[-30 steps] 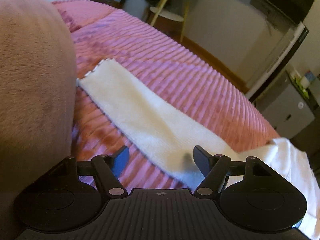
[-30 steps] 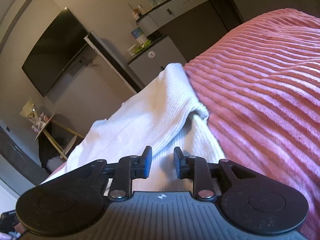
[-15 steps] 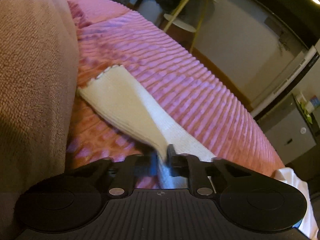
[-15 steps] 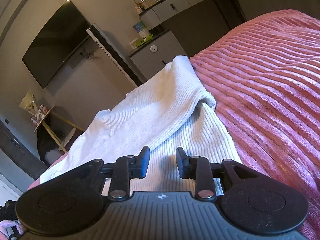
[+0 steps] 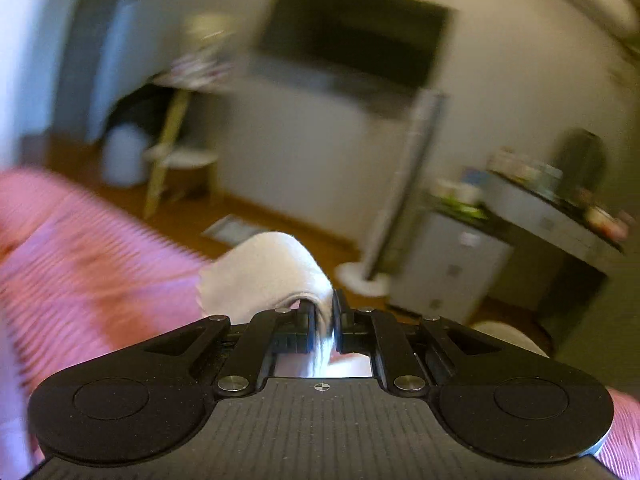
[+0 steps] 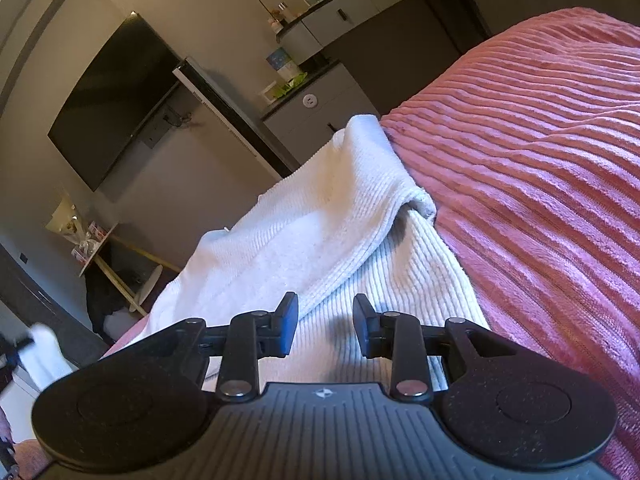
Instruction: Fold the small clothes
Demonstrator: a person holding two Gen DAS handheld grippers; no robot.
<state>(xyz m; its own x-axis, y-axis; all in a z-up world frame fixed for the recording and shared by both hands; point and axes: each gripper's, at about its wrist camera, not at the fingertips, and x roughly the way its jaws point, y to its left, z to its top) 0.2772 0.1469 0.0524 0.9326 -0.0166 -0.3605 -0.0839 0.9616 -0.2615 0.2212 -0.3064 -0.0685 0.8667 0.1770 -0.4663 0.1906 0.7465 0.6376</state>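
Sock (image 5: 264,272), seemingly cream, pinched in left claw (image 5: 323,322); right claw (image 6: 326,330) narrowly parted, empty.

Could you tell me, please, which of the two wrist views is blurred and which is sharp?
Left wrist view: room and pink bedspread smeared by motion; only the left tool and its pinched cream sock read fairly clearly. Right wrist view: sharp, the white ribbed garment crisp, fisheye bending the walls.
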